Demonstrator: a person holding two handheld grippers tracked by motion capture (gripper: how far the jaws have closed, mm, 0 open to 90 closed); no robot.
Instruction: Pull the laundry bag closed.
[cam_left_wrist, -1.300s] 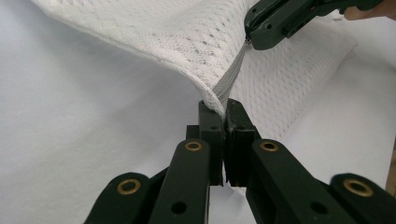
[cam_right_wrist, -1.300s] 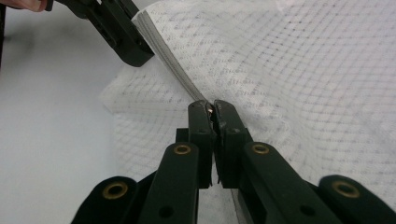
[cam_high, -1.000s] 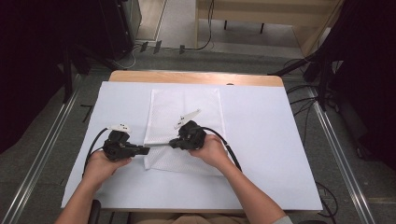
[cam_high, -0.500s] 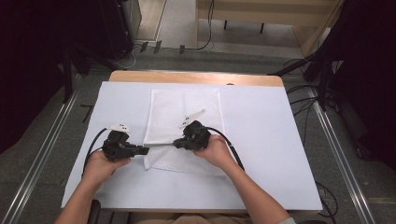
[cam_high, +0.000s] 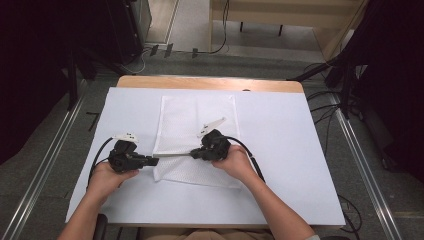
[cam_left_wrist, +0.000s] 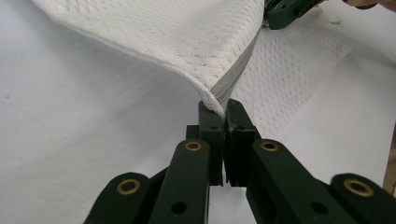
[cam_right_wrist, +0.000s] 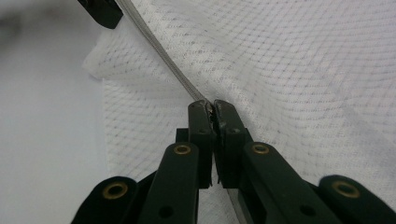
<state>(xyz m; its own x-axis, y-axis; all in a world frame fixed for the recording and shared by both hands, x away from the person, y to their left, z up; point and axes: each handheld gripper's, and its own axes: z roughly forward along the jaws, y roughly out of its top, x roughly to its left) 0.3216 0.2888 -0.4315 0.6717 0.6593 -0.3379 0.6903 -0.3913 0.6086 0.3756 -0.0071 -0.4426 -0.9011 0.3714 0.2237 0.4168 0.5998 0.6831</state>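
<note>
One white mesh laundry bag (cam_high: 195, 135), rectangular, flat, lies at the middle of the desk (cam_high: 300, 150). One grey zipper (cam_left_wrist: 236, 79) runs along its near edge. Two black two-jaw tools, one in each hand.

Desk: wooden top, a strip of bare wood at the far edge, the rest covered by one smooth white sheet (cam_high: 280, 130). Sheet is matt, without creases.

Bag: fine netted weave, small diamond cells, soft, semi-sheer; the weave looks denser and pebbled where the layers double. The zipper tape is ribbed, paler grey than the teeth line. The bag's near left corner is lifted off the sheet and drawn taut; the remainder rests flat.

Left tool (cam_left_wrist: 224, 109): jaws narrow, pinched on the bag's corner at the zipper's end. It sits just off the bag's left edge.

Right tool (cam_right_wrist: 211, 108): jaws narrow, clamped on the zipper line further along, over the bag's near part. The two tools point toward each other, the zipper stretched straight between them.
</note>
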